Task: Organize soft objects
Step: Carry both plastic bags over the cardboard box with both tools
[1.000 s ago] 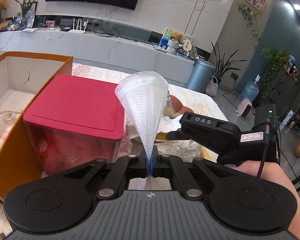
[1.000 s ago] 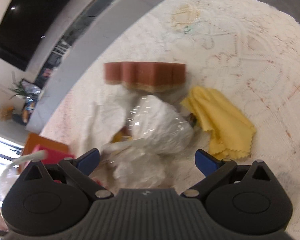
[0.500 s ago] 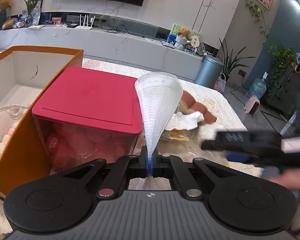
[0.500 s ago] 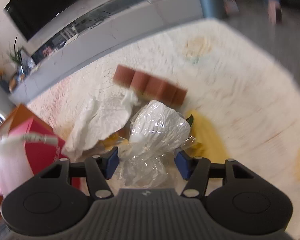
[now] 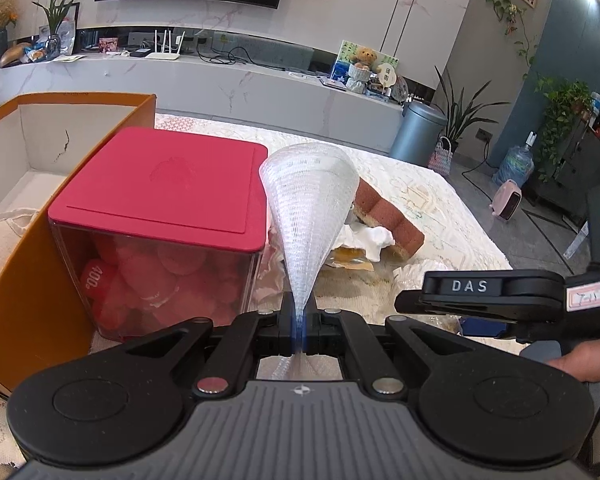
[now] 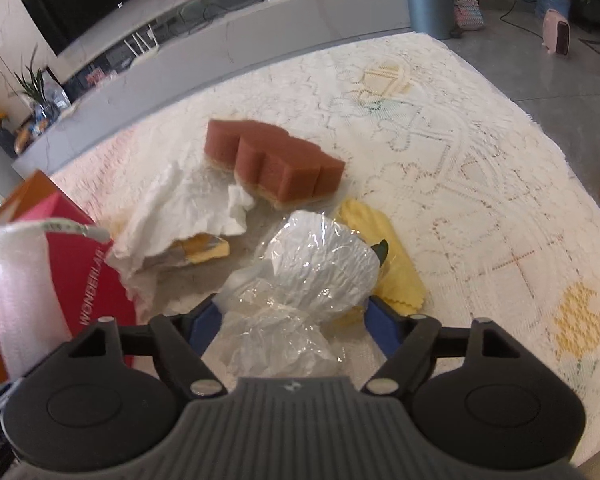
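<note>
My left gripper (image 5: pixel 300 320) is shut on the narrow end of a white foam mesh sleeve (image 5: pixel 310 200), which fans upward beside the red-lidded box (image 5: pixel 160 184). In the right wrist view the sleeve (image 6: pixel 20 280) shows at the far left. My right gripper (image 6: pixel 292 316) straddles a clear plastic bag (image 6: pixel 312 268) with something white inside. Both blue pads touch the bag's sides while the jaws are opening. One right finger (image 5: pixel 460 288) shows at the lower right of the left wrist view.
A brown sponge (image 6: pixel 272 164), crumpled white paper (image 6: pixel 188 208), a yellow packet (image 6: pixel 204 250) and a yellow cloth (image 6: pixel 396 268) lie on the lace tablecloth (image 6: pixel 460 128). An orange cardboard box (image 5: pixel 32 248) stands left of the red-lidded one.
The right gripper's jaws closed in around the plastic bag, then widened a little, and the gripper rolled and rose slightly. The left gripper kept still with the mesh sleeve.
</note>
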`<state>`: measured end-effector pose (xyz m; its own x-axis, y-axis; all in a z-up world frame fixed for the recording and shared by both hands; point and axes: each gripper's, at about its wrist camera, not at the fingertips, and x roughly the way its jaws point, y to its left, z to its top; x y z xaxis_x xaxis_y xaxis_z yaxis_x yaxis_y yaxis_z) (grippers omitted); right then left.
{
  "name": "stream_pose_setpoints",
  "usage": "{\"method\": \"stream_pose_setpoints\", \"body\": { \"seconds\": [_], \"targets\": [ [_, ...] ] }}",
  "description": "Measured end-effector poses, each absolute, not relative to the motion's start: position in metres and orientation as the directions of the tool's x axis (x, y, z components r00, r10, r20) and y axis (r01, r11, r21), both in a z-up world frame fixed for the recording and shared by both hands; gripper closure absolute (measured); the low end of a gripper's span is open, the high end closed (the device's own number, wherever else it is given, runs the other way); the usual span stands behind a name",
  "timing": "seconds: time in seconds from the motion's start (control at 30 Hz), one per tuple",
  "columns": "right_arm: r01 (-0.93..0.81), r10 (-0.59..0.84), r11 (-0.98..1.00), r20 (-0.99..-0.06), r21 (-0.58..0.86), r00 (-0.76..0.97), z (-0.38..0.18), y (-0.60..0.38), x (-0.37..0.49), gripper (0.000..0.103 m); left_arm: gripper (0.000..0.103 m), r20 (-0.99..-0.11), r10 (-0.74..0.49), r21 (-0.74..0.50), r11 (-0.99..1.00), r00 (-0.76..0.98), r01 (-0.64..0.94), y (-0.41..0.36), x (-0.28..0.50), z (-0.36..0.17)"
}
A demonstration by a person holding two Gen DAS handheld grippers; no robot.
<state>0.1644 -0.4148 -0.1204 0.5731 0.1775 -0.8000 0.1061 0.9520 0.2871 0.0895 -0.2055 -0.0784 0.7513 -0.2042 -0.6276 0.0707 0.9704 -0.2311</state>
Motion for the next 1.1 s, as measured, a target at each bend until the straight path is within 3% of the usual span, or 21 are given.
{"method": "stream_pose_setpoints", "body": {
  "seconds": [0.2, 0.43, 0.63, 1.1],
  "targets": [
    [0.058, 0.148, 0.975, -0.822, 0.214, 0.549, -0.123, -0.409, 0.171, 0.029, 0.101, -0.656, -0.200, -0.207, 0.975, 0.727, 0.082, -0.209, 0.091, -0.081],
    [0.004, 0.167, 0.978, -0.790, 0.210, 0.590, -0.108, -0.412, 0.159, 0.039, 0.101, -0.645, -0.181, -0.157, 0.982, 0.743, 0.103, -0.214, 0.081, -0.075],
    [0.004, 0.124, 0.987, -0.769, 0.162, 0.627, -0.089, -0.415, 0.144, 0.040, 0.101, -0.633, -0.191, -0.164, 0.980, 0.750, 0.112, -0.205, 0.075, -0.059],
    [0.008, 0.144, 0.966, -0.568, 0.257, 0.811, -0.023, -0.418, 0.107, 0.041, 0.101, -0.524, -0.178, -0.190, 0.978, 0.833, 0.090, -0.148, 0.061, 0.013]
  ]
}}
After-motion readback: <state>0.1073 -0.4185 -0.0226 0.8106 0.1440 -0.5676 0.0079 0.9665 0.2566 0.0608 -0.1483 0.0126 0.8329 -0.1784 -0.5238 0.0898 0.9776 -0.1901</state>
